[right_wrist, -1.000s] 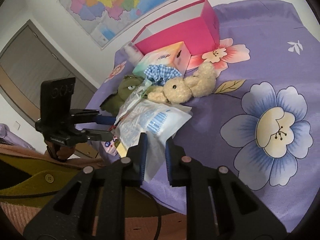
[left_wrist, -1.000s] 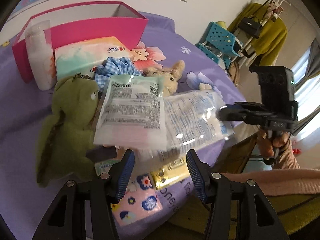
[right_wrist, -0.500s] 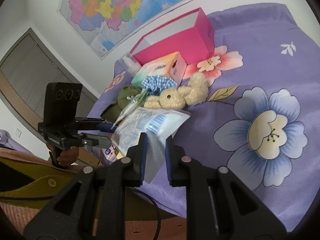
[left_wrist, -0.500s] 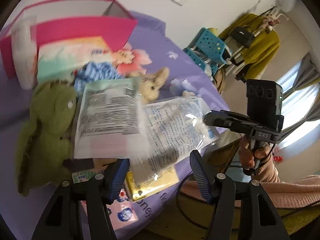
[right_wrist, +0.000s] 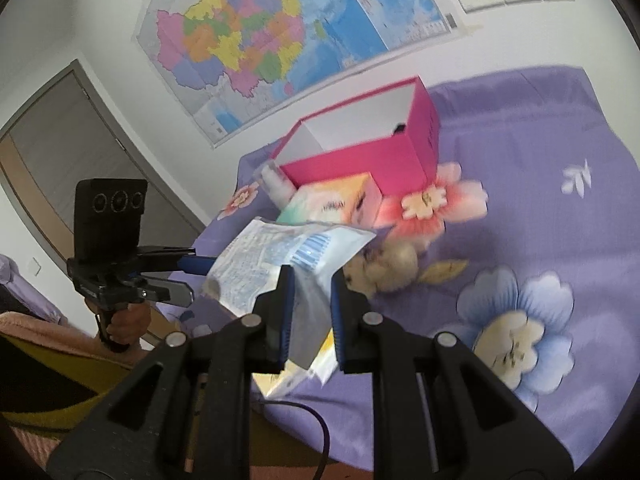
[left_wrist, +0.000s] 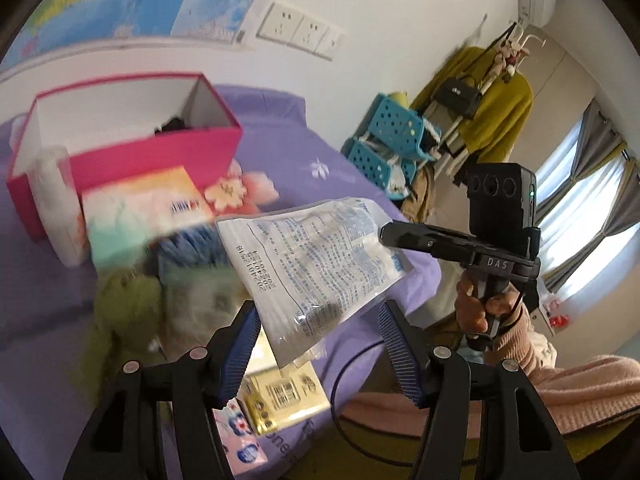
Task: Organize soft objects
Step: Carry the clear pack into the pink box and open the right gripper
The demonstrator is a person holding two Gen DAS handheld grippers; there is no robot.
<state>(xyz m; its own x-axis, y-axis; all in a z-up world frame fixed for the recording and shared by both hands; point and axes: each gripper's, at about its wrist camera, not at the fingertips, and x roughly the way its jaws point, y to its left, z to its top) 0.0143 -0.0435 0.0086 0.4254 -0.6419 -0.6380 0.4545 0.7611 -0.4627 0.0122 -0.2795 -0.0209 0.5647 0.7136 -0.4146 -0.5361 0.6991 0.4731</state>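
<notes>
While the left tongs (left_wrist: 316, 344) stand released with nothing pressed between them, the right tongs (right_wrist: 312, 304) are clenched on the edge of a clear printed packet (left_wrist: 316, 256), which hangs in the air above the purple bed (right_wrist: 540, 208). Beyond it lie a blurred green plush (left_wrist: 128, 304), a tissue pack (left_wrist: 140, 208) and the open pink box (right_wrist: 360, 160).

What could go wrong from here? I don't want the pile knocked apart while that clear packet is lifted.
The right gripper pinches only one edge of the clear packet, so it may slip or swing. The open left gripper sits just under its hanging corner and could snag it. The pink box already holds something dark.
</notes>
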